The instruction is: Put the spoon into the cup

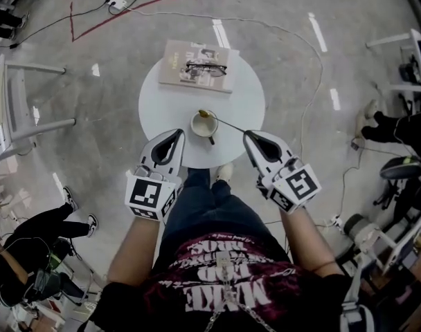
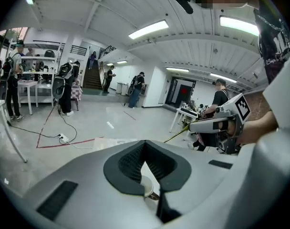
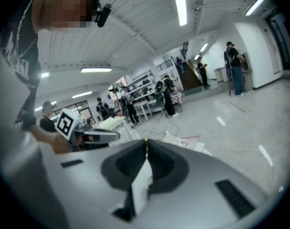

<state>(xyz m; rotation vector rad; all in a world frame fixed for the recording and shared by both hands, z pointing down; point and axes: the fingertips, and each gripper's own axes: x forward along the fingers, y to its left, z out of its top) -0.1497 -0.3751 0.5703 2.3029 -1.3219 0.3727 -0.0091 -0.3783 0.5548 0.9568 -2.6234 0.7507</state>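
A white cup (image 1: 204,125) stands near the front of the round white table (image 1: 162,102). The thin gold spoon (image 1: 228,124) slants across it. Its bowl hovers at the cup's far rim and its handle runs right into my right gripper (image 1: 246,135), which is shut on the handle's end. The handle's tip shows between those jaws in the right gripper view (image 3: 146,142). My left gripper (image 1: 177,134) hangs at the table's front edge, left of the cup, jaws together with nothing in them. The left gripper view shows the cup (image 2: 147,187) below its jaws (image 2: 145,142) and the spoon (image 2: 176,135).
A book (image 1: 196,65) with black glasses (image 1: 206,68) on it lies at the table's far side. My legs are under the near edge. Cables (image 1: 113,5), desks and seated people (image 1: 30,254) ring the open floor.
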